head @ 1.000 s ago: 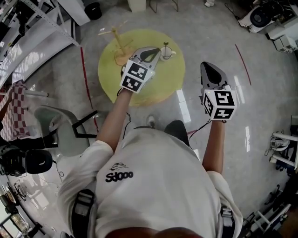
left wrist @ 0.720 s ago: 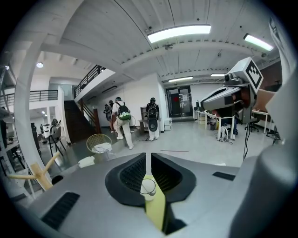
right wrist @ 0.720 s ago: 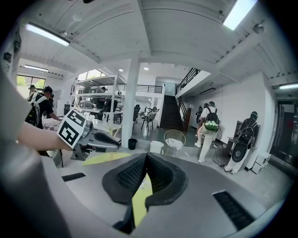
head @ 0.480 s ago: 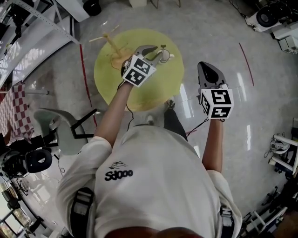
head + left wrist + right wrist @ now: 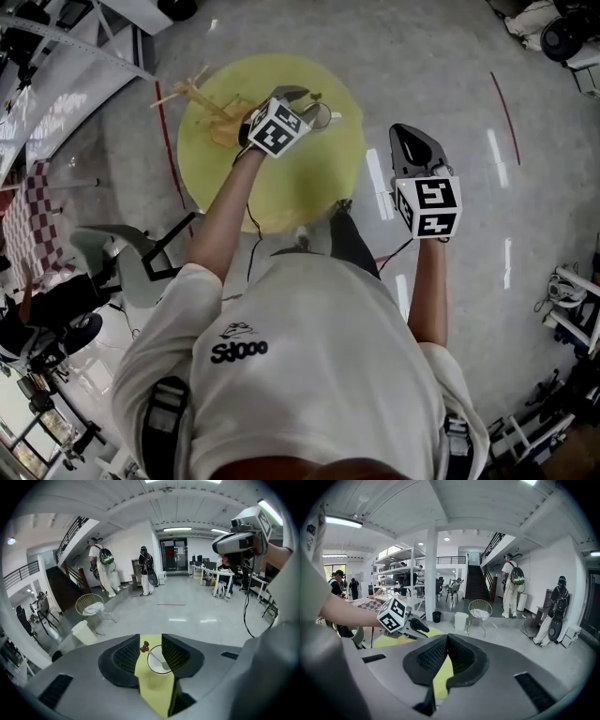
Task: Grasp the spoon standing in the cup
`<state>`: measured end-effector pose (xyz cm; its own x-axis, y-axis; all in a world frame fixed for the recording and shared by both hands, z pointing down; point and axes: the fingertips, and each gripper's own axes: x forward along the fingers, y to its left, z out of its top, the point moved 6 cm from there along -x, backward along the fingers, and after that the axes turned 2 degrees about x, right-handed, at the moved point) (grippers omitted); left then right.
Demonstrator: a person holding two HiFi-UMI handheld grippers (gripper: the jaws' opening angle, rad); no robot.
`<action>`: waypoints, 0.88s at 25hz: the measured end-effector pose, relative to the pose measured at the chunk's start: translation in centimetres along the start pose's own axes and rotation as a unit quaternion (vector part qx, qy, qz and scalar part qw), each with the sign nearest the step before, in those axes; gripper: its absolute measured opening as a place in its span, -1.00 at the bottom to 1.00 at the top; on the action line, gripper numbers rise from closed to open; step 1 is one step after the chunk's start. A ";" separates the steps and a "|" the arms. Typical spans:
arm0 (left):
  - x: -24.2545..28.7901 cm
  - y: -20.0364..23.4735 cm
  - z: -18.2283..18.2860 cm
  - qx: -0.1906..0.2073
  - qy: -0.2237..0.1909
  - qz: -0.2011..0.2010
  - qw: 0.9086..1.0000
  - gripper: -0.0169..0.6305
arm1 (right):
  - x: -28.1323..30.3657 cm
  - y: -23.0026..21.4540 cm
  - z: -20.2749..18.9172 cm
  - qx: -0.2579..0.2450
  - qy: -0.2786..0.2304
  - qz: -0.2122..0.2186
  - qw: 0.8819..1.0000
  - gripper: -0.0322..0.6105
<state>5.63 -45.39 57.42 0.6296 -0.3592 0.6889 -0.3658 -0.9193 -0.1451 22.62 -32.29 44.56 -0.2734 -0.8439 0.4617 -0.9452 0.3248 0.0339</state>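
A white cup stands on the round yellow table, with a spoon upright in it. In the left gripper view the cup sits low between the jaws, and the spoon's brown ornamental top leans toward the left jaw. My left gripper hovers over the cup; its jaws are opening and touch neither spoon nor cup. My right gripper hangs to the right of the table above the floor, its jaws shut on nothing.
A wooden branched rack stands on the table's left part. A grey chair is left of the person, and a red floor line runs at the right. Farther off are a wire chair, a white bin and standing people.
The left gripper has reached farther across the table to the cup and its jaws have spread apart. The person has stepped closer to the table. The right gripper stays shut.
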 end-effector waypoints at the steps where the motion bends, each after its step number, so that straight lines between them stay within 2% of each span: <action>1: 0.9 0.2 -0.4 0.000 0.013 -0.006 1.000 -0.45 | 0.3 -0.4 -0.2 0.001 0.004 0.001 1.000 -0.83; 5: 4.4 1.0 -2.1 0.003 0.054 -0.030 0.998 -0.40 | 1.6 -2.0 -1.0 0.006 0.020 0.006 1.000 -0.83; 12: 7.9 2.1 -3.3 -0.004 0.082 -0.054 0.995 -0.38 | 4.0 -4.4 -2.2 0.017 0.042 0.011 0.999 -0.83; 18: 9.4 2.2 -3.3 -0.024 0.087 -0.072 0.993 -0.61 | 4.8 -5.5 -3.0 0.025 0.052 0.010 0.998 -0.83; 22: 9.6 2.0 -2.9 -0.026 0.081 -0.081 0.993 -0.66 | 4.7 -5.9 -3.5 0.031 0.058 0.005 0.998 -0.83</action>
<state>8.95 -50.21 65.87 0.5667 -0.1738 0.8054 -0.3073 -0.9516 0.0108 27.51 -36.69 49.60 -0.2642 -0.7848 0.5607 -0.9527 0.3028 -0.0251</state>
